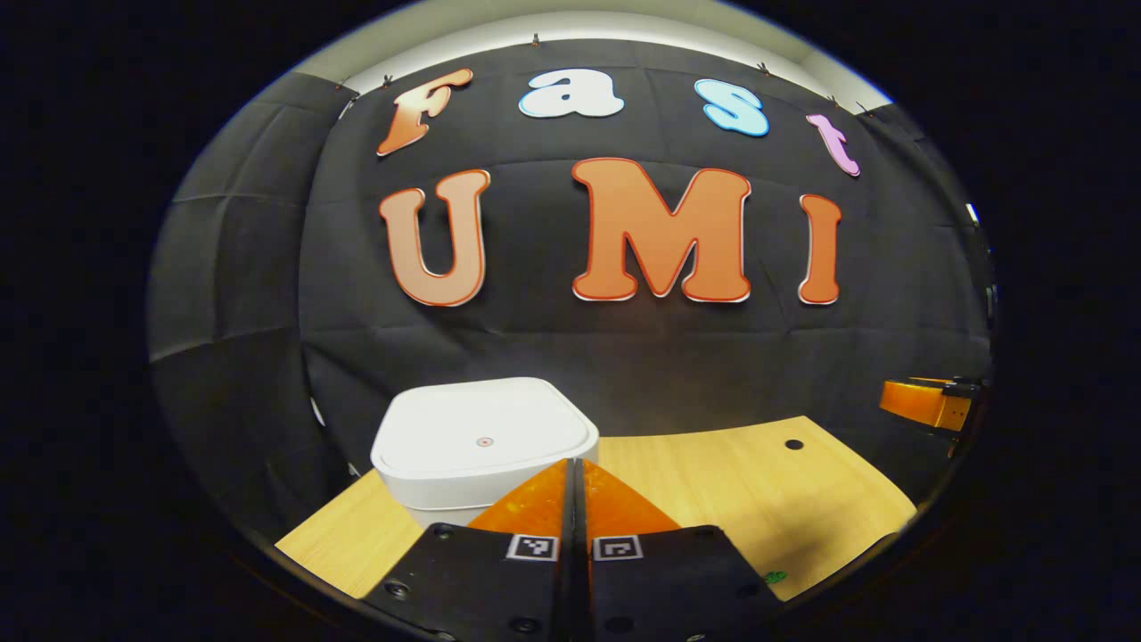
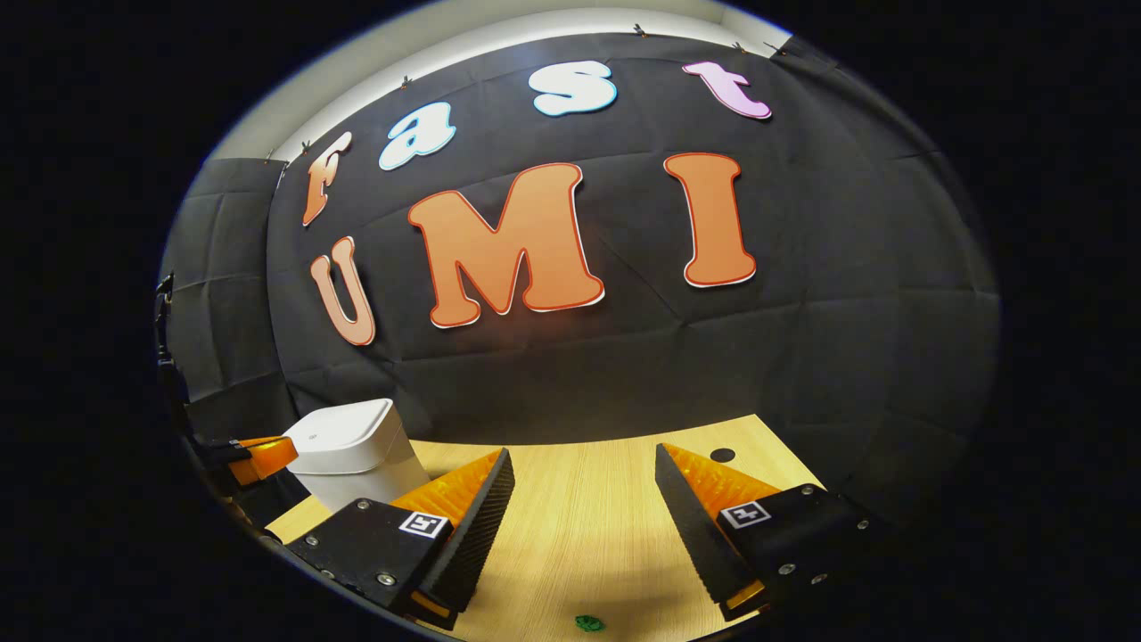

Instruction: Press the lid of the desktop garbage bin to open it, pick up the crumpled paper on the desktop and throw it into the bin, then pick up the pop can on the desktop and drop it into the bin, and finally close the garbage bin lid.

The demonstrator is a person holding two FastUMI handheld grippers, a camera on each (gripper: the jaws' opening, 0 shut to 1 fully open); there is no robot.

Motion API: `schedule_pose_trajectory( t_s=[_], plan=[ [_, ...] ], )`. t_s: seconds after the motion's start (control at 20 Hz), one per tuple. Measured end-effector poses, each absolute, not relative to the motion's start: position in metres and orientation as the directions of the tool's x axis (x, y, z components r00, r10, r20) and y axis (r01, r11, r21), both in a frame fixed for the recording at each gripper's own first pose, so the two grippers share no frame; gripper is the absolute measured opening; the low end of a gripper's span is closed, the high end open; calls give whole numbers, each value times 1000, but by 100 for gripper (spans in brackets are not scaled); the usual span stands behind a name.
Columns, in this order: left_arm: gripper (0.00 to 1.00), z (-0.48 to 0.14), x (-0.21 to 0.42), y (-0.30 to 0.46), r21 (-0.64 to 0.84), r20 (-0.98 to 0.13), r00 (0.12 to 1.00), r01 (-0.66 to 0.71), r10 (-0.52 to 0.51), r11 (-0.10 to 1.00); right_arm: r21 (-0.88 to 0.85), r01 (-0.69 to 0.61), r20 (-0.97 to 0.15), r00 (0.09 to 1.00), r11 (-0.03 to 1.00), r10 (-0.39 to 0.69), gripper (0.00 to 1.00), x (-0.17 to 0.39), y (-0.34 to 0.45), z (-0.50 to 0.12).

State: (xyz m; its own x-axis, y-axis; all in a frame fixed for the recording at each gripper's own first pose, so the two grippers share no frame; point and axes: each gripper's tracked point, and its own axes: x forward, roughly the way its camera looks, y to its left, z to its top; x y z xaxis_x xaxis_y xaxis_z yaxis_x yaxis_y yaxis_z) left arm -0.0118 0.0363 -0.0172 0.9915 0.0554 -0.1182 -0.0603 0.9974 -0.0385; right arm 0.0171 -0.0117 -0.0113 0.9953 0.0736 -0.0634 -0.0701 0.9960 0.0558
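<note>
Left gripper (image 1: 575,473): the two fingers are pressed together, with nothing held between them. It is seen low in the left gripper view, raised a little over the desk (image 1: 713,481), and the tips are pointed at the bin's right front corner, just in front of it. It cannot be told whether the tips touch the bin.

Right gripper (image 2: 584,464): the fingers are spread wide, and only bare wood is seen between them. It is held above the desk, to the right of the bin.

Bin (image 1: 481,446): a white box with rounded corners is placed on the left part of the desk, near the black cloth wall (image 1: 624,357). In the right gripper view it is seen at the far left, with the tip of the other gripper just beside it.

Lid (image 1: 486,432): it is lying flat on the bin, closed. A small round mark is seen at its middle.

Desk: light wood; a small dark hole (image 1: 793,444) is seen near its far right edge.

Green spot (image 2: 586,622): a small green thing is seen on the wood at the near edge; what it is cannot be told.
</note>
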Motion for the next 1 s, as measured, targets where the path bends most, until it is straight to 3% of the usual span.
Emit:
schedule_pose_trajectory(
  t_s=[0.4,0.75,1.0],
  plan=[
    [0,10,-5,67,-82,-214,974,-88,68,993,47,-76,-73,994,996,80,95,18,-11,-11],
    [0,31,28,98,-155,-299,954,-54,6,986,37,-81,-96,992,996,84,95,22,-7,-13],
    [0,15,52,124,-100,-364,932,-50,11,994,29,-68,-138,988,997,72,95,26,-11,-26]
  ],
)
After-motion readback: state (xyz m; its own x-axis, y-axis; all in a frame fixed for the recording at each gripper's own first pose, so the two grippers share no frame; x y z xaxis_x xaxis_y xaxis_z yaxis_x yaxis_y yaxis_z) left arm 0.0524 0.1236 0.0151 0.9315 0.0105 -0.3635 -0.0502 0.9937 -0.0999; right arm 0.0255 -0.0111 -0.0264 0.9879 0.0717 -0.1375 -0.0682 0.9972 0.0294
